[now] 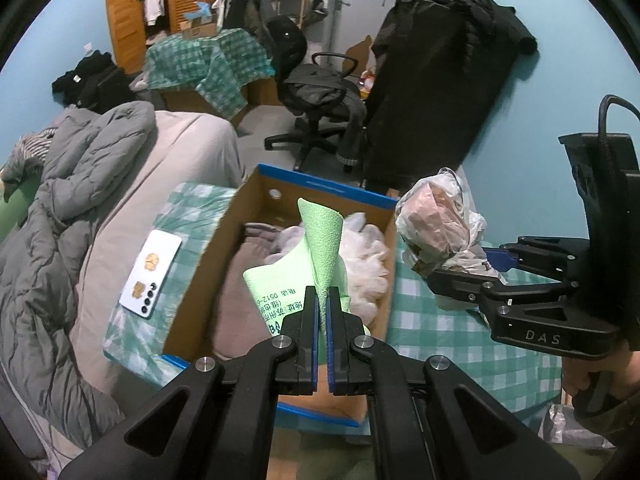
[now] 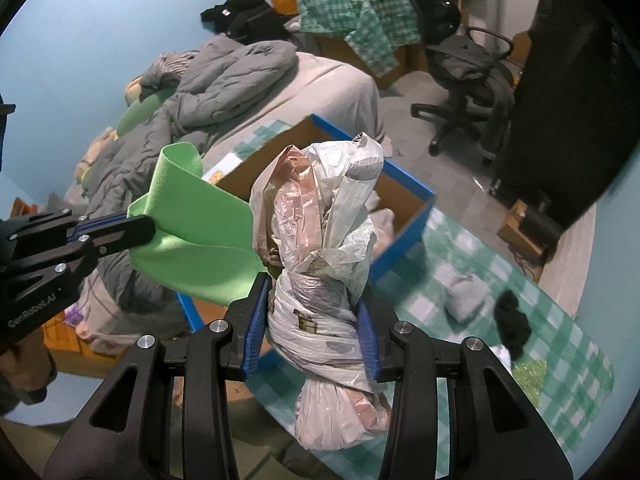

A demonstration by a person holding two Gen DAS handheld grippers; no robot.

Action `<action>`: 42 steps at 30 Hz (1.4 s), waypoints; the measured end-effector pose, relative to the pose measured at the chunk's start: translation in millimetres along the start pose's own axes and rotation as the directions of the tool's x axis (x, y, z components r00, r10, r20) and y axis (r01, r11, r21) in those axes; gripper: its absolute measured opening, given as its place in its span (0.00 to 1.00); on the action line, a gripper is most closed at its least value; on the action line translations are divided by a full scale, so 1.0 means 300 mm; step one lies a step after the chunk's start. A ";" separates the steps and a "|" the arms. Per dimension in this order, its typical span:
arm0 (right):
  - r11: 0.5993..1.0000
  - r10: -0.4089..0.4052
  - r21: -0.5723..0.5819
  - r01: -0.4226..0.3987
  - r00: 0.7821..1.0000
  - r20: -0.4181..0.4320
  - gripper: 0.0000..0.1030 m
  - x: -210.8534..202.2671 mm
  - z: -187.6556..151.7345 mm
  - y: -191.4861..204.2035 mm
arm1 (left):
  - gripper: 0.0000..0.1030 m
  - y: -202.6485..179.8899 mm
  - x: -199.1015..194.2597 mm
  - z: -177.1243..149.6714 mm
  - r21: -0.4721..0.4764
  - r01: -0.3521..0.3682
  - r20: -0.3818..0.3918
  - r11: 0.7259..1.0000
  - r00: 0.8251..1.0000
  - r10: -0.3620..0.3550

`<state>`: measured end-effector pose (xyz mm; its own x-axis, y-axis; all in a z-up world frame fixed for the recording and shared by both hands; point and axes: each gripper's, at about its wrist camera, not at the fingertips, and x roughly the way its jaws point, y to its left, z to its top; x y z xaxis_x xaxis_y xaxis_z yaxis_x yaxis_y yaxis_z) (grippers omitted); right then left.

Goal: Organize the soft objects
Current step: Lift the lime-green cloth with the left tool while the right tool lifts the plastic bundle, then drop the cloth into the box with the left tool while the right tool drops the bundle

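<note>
My left gripper [image 1: 322,300] is shut on a light green foam sheet [image 1: 320,248] with printed characters, held above an open cardboard box [image 1: 320,188] with blue edges. Inside the box lie a brownish cloth [image 1: 244,284] and white plastic bags [image 1: 368,256]. My right gripper [image 2: 316,304] is shut on a knotted bundle of plastic bags [image 2: 320,232], held up beside the box [image 2: 404,216]. That bundle [image 1: 436,220] and the right gripper [image 1: 492,272] show at the right of the left wrist view. The green sheet [image 2: 192,232] and left gripper [image 2: 148,228] show at the left of the right wrist view.
The box stands on a green checked cloth [image 1: 440,332]. A white phone [image 1: 152,276] lies left of the box. A grey quilted jacket [image 1: 72,200] covers the bed. A grey bundle [image 2: 468,296] and a black item [image 2: 512,324] lie on the checked cloth [image 2: 560,344]. An office chair [image 1: 320,92] stands behind.
</note>
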<state>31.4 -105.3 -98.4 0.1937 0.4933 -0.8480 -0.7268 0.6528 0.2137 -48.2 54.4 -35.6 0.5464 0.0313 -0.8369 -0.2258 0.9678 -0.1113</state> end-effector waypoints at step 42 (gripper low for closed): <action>0.997 0.062 0.046 -0.055 0.986 -0.152 0.62 0.300 0.051 0.149 | 0.50 0.274 0.250 -0.032 -0.085 -0.118 -0.190 0.989 0.977 0.100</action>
<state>26.5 -23.1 -157.6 0.0458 0.4394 -0.8971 -0.7050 0.6505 0.2826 -33.4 133.7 -112.7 0.3578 0.0799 -0.9304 -0.3563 0.9326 -0.0570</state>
